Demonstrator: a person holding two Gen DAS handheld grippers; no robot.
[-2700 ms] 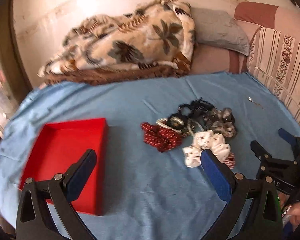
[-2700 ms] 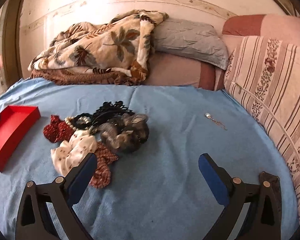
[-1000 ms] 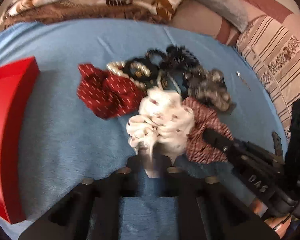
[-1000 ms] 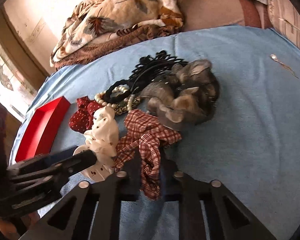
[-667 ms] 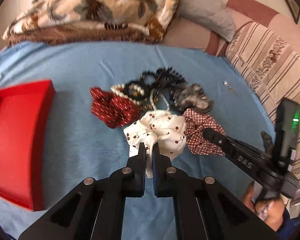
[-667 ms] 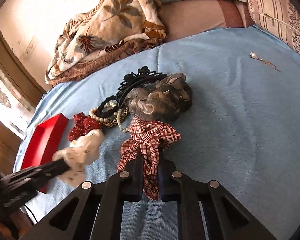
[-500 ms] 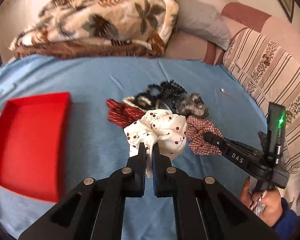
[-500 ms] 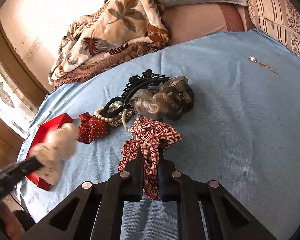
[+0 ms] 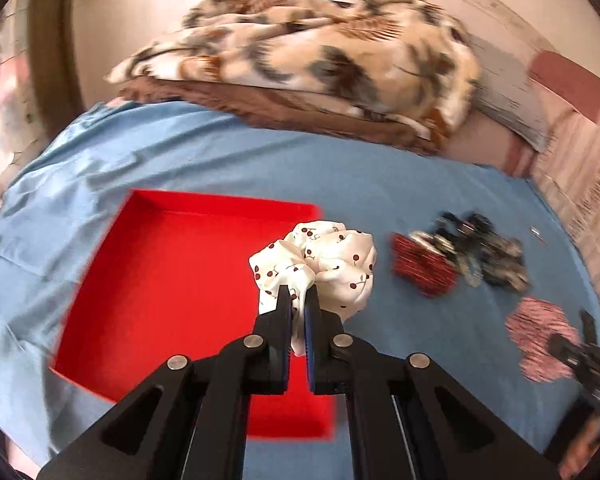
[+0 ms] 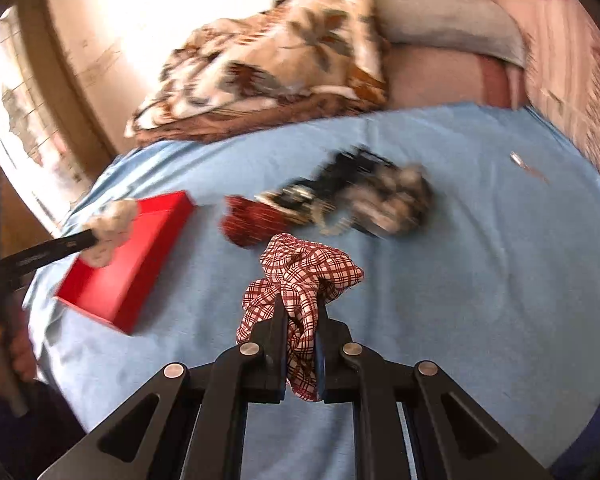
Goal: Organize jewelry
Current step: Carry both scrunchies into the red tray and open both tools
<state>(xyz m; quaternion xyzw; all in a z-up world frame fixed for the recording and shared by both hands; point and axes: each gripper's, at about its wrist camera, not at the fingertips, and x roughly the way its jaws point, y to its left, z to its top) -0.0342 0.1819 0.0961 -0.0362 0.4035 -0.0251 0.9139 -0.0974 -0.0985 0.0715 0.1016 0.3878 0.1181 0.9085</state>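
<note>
My left gripper (image 9: 298, 300) is shut on a white cherry-print scrunchie (image 9: 324, 260), held in the air over the right side of the red tray (image 9: 172, 276). In the right wrist view the same scrunchie (image 10: 114, 224) hangs over the tray (image 10: 128, 260). My right gripper (image 10: 302, 308) is shut on a red plaid scrunchie (image 10: 304, 276), lifted above the blue sheet. That plaid scrunchie (image 9: 538, 336) shows blurred at the right of the left wrist view. A pile of jewelry and hair ties (image 10: 340, 204) lies on the bed, with a dark red scrunchie (image 9: 422, 266) at its left end.
A floral blanket (image 9: 320, 56) and grey pillow (image 10: 444, 16) lie at the head of the bed. A striped cushion (image 9: 588, 184) lines the right side. A small silver pendant (image 10: 520, 162) lies alone on the blue sheet (image 10: 480, 280). A person's hand (image 10: 16, 352) holds the left gripper's handle.
Both scrunchies were picked off the pile. The left gripper carried the white one leftward until it hung over the red tray. The right gripper raised the plaid one off the sheet.
</note>
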